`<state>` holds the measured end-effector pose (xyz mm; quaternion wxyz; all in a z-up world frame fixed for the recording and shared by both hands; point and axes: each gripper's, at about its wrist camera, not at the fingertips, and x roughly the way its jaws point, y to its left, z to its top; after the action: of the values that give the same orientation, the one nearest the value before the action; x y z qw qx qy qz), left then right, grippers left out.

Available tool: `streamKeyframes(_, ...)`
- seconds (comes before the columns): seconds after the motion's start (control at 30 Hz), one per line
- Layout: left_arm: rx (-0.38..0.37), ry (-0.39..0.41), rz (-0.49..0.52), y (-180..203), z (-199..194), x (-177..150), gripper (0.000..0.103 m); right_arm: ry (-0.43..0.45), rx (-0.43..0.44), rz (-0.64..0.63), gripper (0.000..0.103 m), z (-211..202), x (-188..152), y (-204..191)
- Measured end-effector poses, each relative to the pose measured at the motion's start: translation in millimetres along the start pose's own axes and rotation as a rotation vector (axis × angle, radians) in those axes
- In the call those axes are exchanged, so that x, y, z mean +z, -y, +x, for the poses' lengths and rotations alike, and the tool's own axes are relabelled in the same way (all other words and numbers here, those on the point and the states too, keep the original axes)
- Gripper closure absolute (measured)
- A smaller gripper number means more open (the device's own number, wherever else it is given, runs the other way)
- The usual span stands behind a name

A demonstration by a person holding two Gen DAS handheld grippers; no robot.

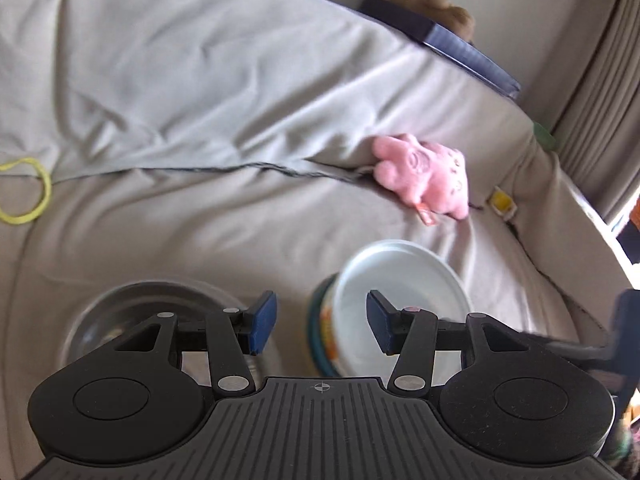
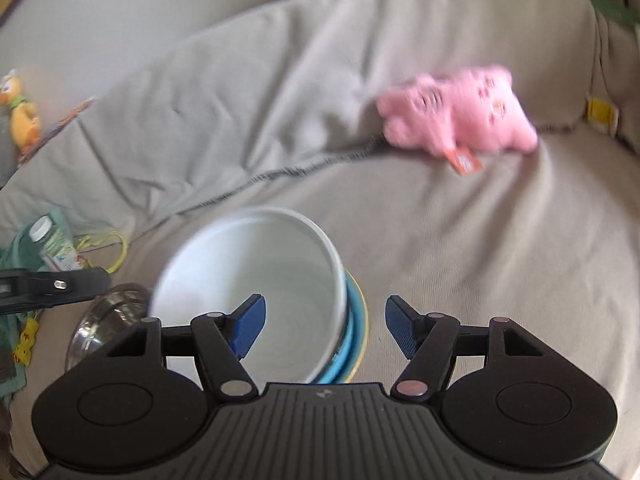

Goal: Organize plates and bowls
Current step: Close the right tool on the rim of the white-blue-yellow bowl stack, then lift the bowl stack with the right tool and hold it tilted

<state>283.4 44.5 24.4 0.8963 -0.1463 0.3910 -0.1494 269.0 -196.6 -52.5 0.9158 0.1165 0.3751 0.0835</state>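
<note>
On the grey sofa the white bowl [image 2: 256, 280] sits nested on blue plates [image 2: 354, 340], a steel bowl [image 1: 132, 312] just beside it, with the left gripper [image 1: 322, 322] and right gripper [image 2: 324, 328] above, both released and empty, near a pink plush [image 2: 456, 112].

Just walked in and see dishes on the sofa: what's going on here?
A person with a gripper in each hand is sorting dishes on a grey sofa. A white bowl sits stacked on blue plates, with a steel bowl beside them. The left gripper and right gripper are both open and hold nothing. A pink plush toy lies behind.
</note>
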Motion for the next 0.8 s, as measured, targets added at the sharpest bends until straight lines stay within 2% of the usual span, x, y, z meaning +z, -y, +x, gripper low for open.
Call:
streamKeyframes(0.13,0.097,-0.056,0.087,27,27,1,0.049,-0.092,0.052,0.109,0.036,34,-13,19)
streamKeyframes(0.27,0.196,-0.115,0.144,35,58,-1,0.049,-0.116,0.102,0.157,0.036,46,-24,31)
streamKeyframes(0.3,0.214,-0.131,0.151,35,66,-1,0.049,-0.124,0.115,0.165,0.04,48,-25,33)
streamKeyframes(0.33,0.224,-0.149,0.154,36,71,0,0.049,-0.137,0.129,0.172,0.05,51,-24,37)
streamKeyframes(0.43,0.221,-0.198,0.15,38,82,2,0.049,-0.167,0.169,0.199,0.062,58,-23,48)
streamKeyframes(0.63,0.18,-0.287,0.111,52,95,5,0.049,-0.149,0.252,0.244,0.064,66,-18,67)
streamKeyframes(0.73,0.199,-0.346,0.111,59,108,4,0.048,-0.139,0.307,0.268,0.064,74,-20,74)
streamKeyframes(0.8,0.224,-0.357,0.136,65,112,5,0.049,-0.13,0.336,0.278,0.064,77,-23,77)
